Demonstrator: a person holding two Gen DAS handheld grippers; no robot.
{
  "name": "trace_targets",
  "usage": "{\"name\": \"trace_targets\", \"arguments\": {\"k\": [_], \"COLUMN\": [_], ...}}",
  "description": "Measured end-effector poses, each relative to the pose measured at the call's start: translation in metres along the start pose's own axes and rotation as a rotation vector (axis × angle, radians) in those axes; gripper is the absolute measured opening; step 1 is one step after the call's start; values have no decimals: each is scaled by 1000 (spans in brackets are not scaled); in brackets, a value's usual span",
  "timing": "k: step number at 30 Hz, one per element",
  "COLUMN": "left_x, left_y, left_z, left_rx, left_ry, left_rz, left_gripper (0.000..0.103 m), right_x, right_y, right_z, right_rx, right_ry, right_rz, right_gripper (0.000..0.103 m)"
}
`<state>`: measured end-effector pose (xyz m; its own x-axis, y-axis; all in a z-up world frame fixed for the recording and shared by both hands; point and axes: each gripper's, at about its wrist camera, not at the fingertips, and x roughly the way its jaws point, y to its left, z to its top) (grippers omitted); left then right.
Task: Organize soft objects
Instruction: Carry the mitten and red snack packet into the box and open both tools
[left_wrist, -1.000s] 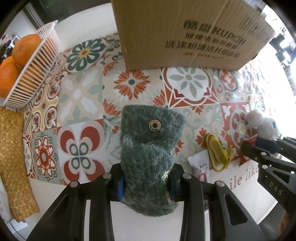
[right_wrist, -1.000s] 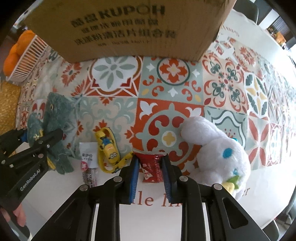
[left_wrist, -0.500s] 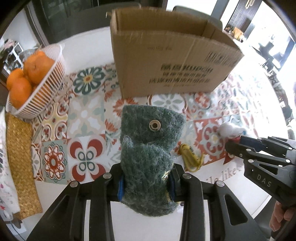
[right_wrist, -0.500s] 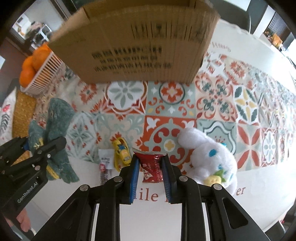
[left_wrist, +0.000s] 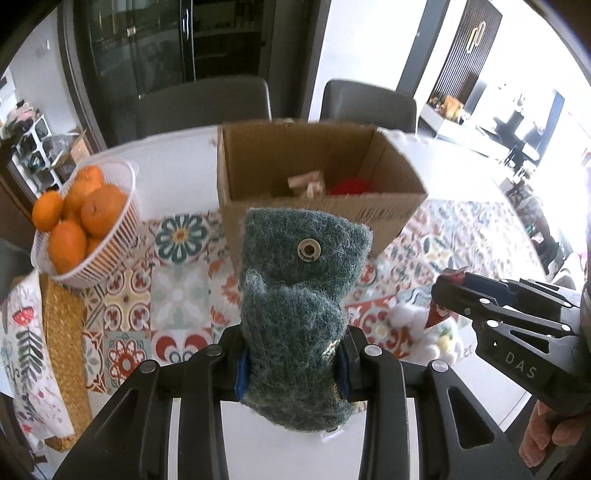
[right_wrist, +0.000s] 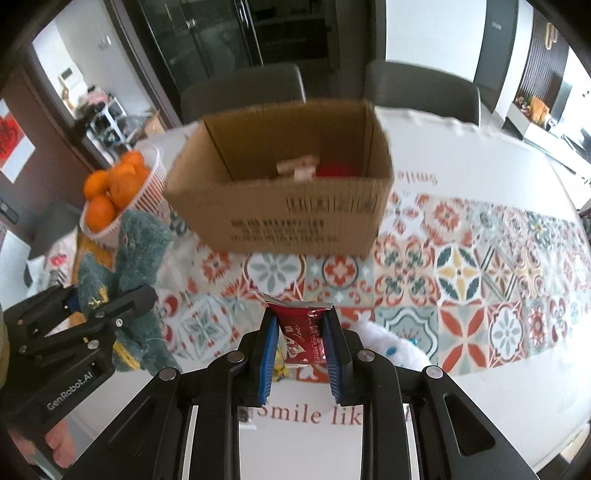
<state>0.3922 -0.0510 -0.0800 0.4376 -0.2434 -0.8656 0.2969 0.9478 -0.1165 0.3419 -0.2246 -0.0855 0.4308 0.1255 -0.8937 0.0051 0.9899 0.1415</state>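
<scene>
My left gripper (left_wrist: 293, 373) is shut on a fuzzy dark green plush toy (left_wrist: 303, 306) with a button eye, held up in the air before the open cardboard box (left_wrist: 314, 218). In the right wrist view the same green plush toy (right_wrist: 142, 258) hangs at the left in the left gripper (right_wrist: 85, 314). My right gripper (right_wrist: 300, 350) is shut on a red snack packet (right_wrist: 302, 334), also raised. The box (right_wrist: 280, 218) holds a red thing (right_wrist: 338, 170) and a pale thing (right_wrist: 297, 168). A white plush toy (right_wrist: 391, 347) lies on the table under the right gripper.
A white basket of oranges (left_wrist: 79, 225) stands left of the box on a patterned tablecloth (right_wrist: 458, 273). A woven mat (left_wrist: 64, 343) lies at the left edge. Two dark chairs (left_wrist: 203, 107) stand behind the table. A small yellow toy (right_wrist: 279, 371) peeks below the right fingers.
Both grippers have risen well above the table with the green plush toy and the red packet still held. The box's open top and inside have come into view.
</scene>
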Motion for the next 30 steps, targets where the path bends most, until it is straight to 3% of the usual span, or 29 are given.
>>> {"name": "trace_targets", "arguments": {"k": [18, 30], "left_x": [-41, -31], "left_y": [-12, -13], "left_z": [54, 99], "left_rx": [9, 60], "left_ry": [-163, -213], "left_rz": [-16, -2], "left_gripper": [35, 35], "right_x": [-50, -46], "right_y": [2, -8], "right_z": [45, 90], "right_rx": [-14, -31], "right_ry": [-198, -227], "right_rz": [92, 104], "right_gripper": [25, 25]}}
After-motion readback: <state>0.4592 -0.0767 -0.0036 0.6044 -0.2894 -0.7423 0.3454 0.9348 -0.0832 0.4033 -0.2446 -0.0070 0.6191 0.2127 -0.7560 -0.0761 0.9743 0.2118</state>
